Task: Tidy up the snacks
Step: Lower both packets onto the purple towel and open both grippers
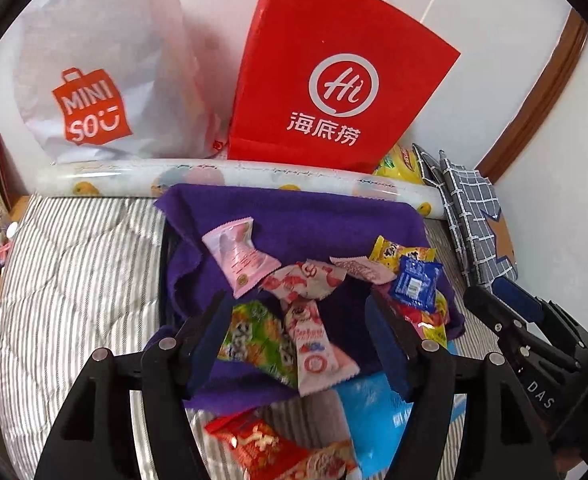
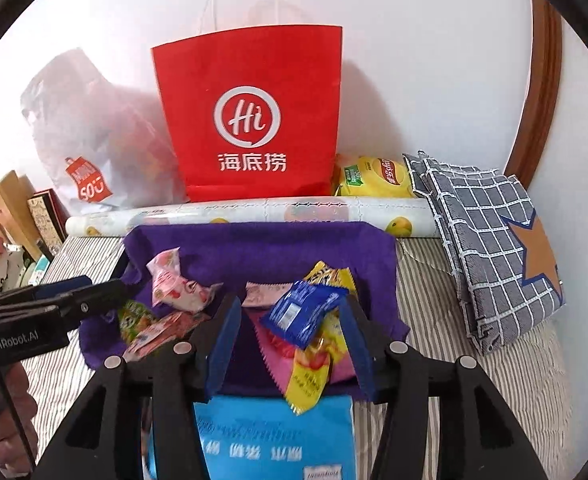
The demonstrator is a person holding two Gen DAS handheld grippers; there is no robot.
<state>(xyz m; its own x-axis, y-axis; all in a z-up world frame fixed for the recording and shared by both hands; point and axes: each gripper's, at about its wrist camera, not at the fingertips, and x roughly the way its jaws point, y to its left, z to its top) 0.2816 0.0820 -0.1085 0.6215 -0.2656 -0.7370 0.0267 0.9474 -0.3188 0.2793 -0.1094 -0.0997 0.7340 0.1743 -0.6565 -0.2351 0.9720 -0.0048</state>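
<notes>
My left gripper (image 1: 298, 312) hangs with its black, blue-padded fingers spread, nothing pinched between them. Below the gap lie crinkly foil wrappers: a green packet (image 1: 254, 340) and a pink-and-white strawberry packet (image 1: 314, 352), both glossy and creased, resting loose on a fuzzy purple cloth (image 1: 294, 212). A pale pink sachet (image 1: 236, 254) with a serrated edge lies farther up the cloth, well clear of my fingers.

My right gripper (image 2: 290, 316) is also spread and grips nothing. A shiny blue sachet (image 2: 300, 314) sits tilted between its fingers atop a small heap, over a yellow packet (image 2: 308, 372) and a flat pink wrapper (image 2: 278, 360) with a zigzag edge; I cannot tell whether the blue one touches the right-hand pad.

The cloth lies on a striped quilted cover (image 1: 78, 264). Beyond it runs a smooth fruit-printed roll (image 2: 254, 212), then a stiff red paper bag (image 2: 254, 116) with cord handles, a soft white Miniso bag (image 1: 94, 80), a yellow chip bag (image 2: 374, 178) and a grey checked fabric (image 2: 490, 248).
</notes>
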